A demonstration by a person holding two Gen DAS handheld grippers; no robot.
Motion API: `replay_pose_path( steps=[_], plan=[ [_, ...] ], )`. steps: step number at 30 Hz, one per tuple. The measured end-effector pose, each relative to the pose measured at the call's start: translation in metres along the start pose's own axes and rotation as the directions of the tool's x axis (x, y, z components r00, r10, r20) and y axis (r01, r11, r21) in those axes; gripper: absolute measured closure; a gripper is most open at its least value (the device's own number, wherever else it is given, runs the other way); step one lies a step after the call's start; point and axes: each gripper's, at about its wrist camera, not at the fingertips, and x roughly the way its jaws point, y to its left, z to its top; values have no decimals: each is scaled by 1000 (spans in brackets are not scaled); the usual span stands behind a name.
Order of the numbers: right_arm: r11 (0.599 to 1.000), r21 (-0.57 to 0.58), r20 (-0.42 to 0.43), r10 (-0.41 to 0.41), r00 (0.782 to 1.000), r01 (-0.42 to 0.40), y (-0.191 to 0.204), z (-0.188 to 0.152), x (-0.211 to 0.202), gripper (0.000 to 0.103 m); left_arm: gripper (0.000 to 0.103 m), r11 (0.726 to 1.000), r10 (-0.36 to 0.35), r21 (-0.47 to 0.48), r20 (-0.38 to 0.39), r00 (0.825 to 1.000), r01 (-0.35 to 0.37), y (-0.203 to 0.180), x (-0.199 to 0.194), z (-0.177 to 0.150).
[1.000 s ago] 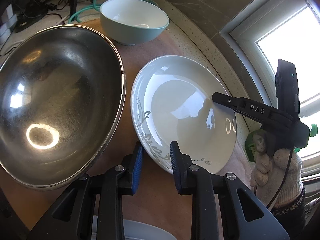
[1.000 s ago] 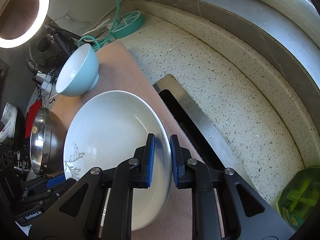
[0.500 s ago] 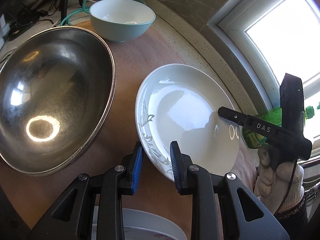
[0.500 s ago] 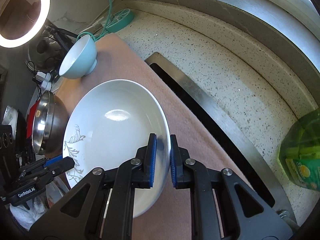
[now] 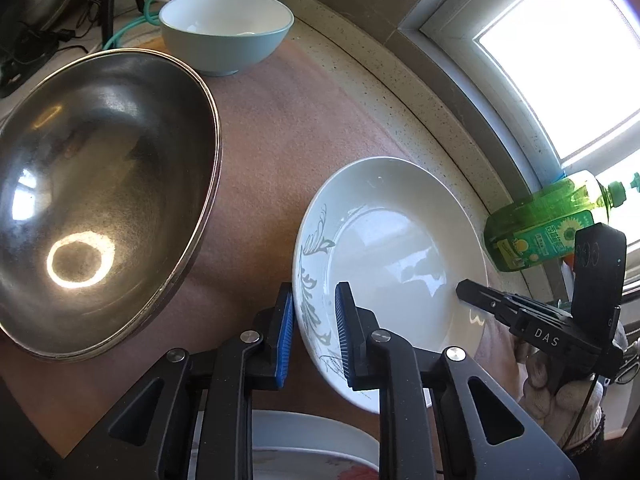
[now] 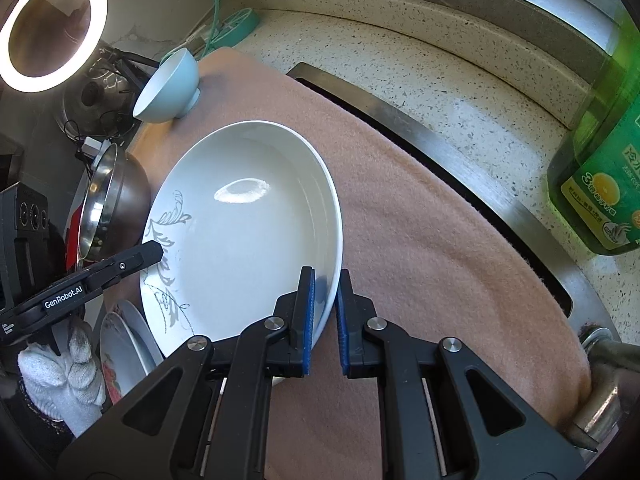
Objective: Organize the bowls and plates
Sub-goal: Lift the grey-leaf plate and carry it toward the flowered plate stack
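Observation:
A white deep plate (image 5: 392, 264) with a grey leaf pattern hangs tilted over the pink cloth (image 5: 280, 120). My right gripper (image 6: 325, 284) is shut on its plain rim, seen in the right wrist view on the plate (image 6: 240, 240). My left gripper (image 5: 314, 320) straddles the patterned rim on the opposite side. Its jaws are closing, with a gap still showing beside the rim. A large steel bowl (image 5: 100, 200) rests to the left. A pale blue bowl (image 5: 226, 28) stands at the far end of the cloth.
Stacked plates (image 5: 304, 440) lie below the left gripper, also visible as plates (image 6: 124, 344) in the right wrist view. A green detergent bottle (image 6: 600, 160) stands on the speckled counter by the window. A sink edge (image 6: 400, 120) borders the cloth; a ring light (image 6: 52, 28) glows at the back left.
The right gripper has carried the plate sideways toward the window and bottle. The left jaws have narrowed around the patterned rim. The green bottle has come into view.

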Motion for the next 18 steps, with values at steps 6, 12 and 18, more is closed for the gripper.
replay_pose_path(
  steps=[6, 12, 18],
  plan=[
    [1000, 18, 11, -15, 1000, 14, 2, 5, 3, 91, 97, 999, -27, -38, 8, 1000, 27, 11, -5, -2],
    [999, 21, 17, -28, 999, 28, 3, 7, 3, 92, 97, 1000, -20, -14, 5, 1000, 20, 9, -7, -1],
    [999, 16, 24, -49, 999, 48, 6, 5, 2, 92, 97, 999, -35, -16, -27, 999, 34, 13, 2, 1]
  ],
)
